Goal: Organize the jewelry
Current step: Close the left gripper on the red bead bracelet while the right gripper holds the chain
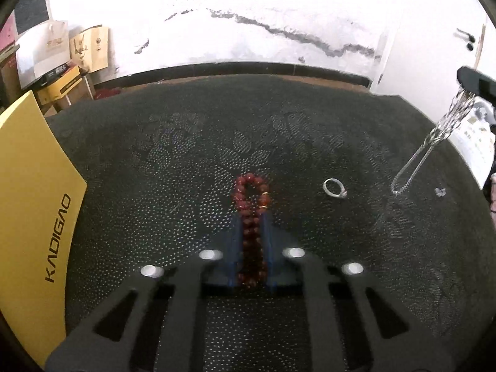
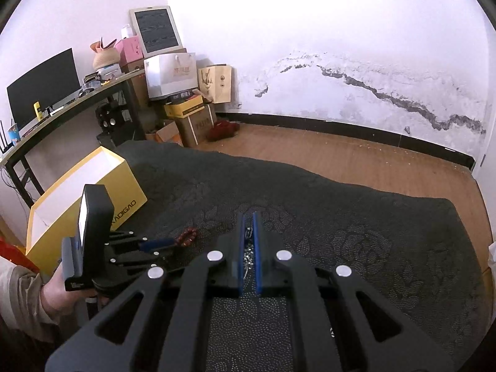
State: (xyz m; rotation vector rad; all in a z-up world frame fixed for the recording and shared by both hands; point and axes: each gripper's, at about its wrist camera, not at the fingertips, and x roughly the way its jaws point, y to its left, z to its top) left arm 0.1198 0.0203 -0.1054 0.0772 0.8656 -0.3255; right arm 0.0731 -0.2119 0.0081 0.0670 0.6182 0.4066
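A: Dark patterned cloth [image 1: 186, 161] covers the surface. Where is the bead bracelet?
B: Red bead bracelet [image 1: 251, 207] lies squeezed long, axis 6 to 12 o'clock, clenched in the left gripper [image 1: 251, 220].
A: And the right gripper [image 2: 248, 223]?
B: Clamped on a silver chain [image 1: 434, 142], hanging toward 7 o'clock. A ring [image 1: 334, 188] lies between; a yellow box [image 2: 93, 186] stands at 9 o'clock.

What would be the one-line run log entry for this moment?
left gripper: shut on red bead bracelet | right gripper: shut on silver chain, lifted | ring: on dark cloth | yellow box: open
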